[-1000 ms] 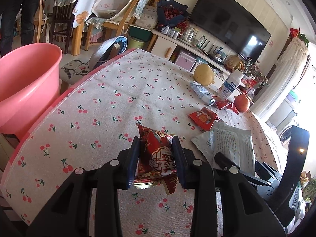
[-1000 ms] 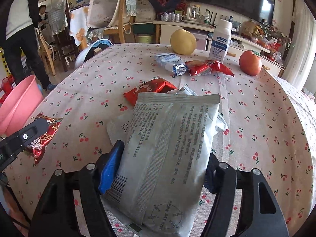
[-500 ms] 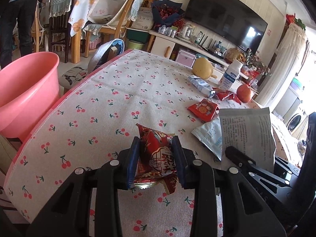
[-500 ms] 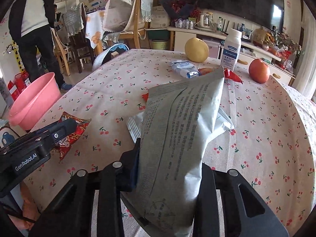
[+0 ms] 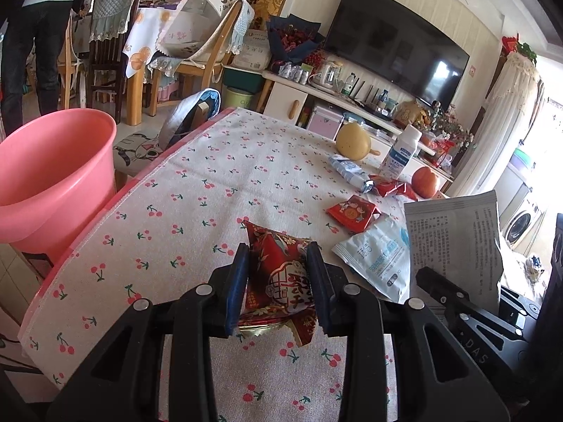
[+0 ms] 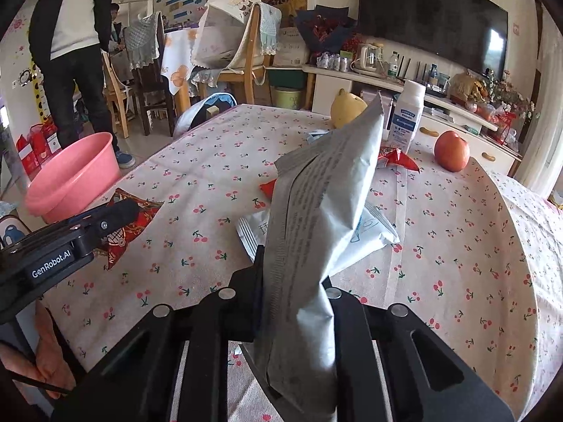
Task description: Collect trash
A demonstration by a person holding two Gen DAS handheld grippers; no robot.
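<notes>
My left gripper (image 5: 278, 274) is shut on a red snack wrapper (image 5: 279, 277), held just above the cherry-print tablecloth (image 5: 197, 190). It also shows in the right wrist view (image 6: 130, 225). My right gripper (image 6: 293, 277) is shut on a large grey-white foil bag (image 6: 316, 218), lifted off the table and standing upright. The bag shows at the right of the left wrist view (image 5: 454, 242). A white-blue sachet (image 5: 380, 256), a red packet (image 5: 352, 211), another red wrapper (image 5: 392, 188) and a blue-white wrapper (image 5: 350, 172) lie on the table.
A pink basin (image 5: 45, 172) stands off the table's left edge, also in the right wrist view (image 6: 74, 176). A yellow pear (image 5: 353, 136), a white bottle (image 5: 403, 153) and a red apple (image 5: 425, 183) sit at the far end. A person (image 6: 70, 52) stands beyond.
My right gripper closed on the grey-white bag and lifted it from lying flat to standing upright off the table. My left gripper kept its hold on the red wrapper and rose slightly.
</notes>
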